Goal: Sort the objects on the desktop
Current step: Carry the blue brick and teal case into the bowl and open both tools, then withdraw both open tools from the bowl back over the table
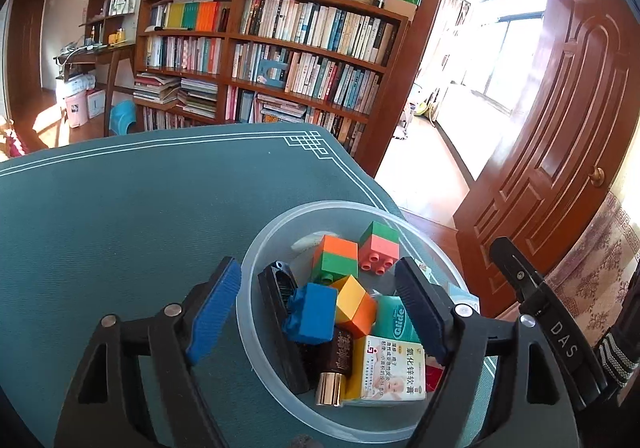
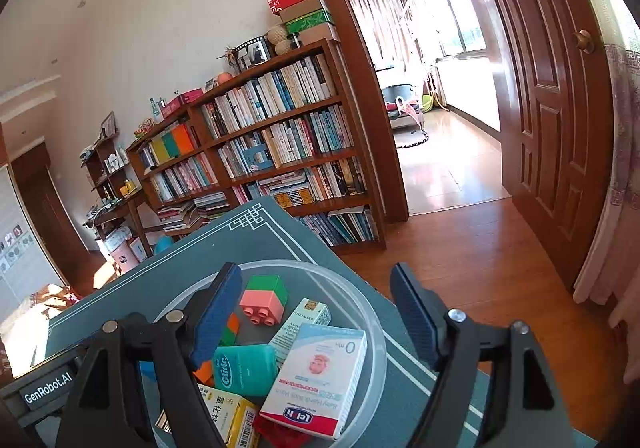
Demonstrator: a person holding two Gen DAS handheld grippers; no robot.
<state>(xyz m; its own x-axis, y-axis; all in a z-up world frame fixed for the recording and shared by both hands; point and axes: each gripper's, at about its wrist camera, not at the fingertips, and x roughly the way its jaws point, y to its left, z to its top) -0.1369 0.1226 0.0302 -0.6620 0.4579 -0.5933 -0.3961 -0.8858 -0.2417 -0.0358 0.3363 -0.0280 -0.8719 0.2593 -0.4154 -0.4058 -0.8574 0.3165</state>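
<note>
A clear plastic bowl (image 1: 256,272) stands on the green table mat (image 1: 120,216) near its right edge. It holds toy bricks: a blue one (image 1: 314,314), a yellow-orange one (image 1: 356,304), an orange-green one (image 1: 336,258) and a green-pink one (image 1: 380,246), plus a black comb (image 1: 280,324), a teal Glide box (image 1: 394,322), a gold-capped bottle (image 1: 334,372) and an ointment box (image 1: 392,370). My left gripper (image 1: 320,312) is open and empty just above the bowl. My right gripper (image 2: 316,322) is open over the same bowl (image 2: 372,324), above a white-pink carton (image 2: 320,376).
The table's right edge (image 2: 320,252) drops to a wooden floor (image 2: 480,260). A bookcase (image 1: 260,52) stands behind the table, and an open wooden door (image 1: 560,120) is to the right. The right gripper's body (image 1: 540,312) shows beside the left one.
</note>
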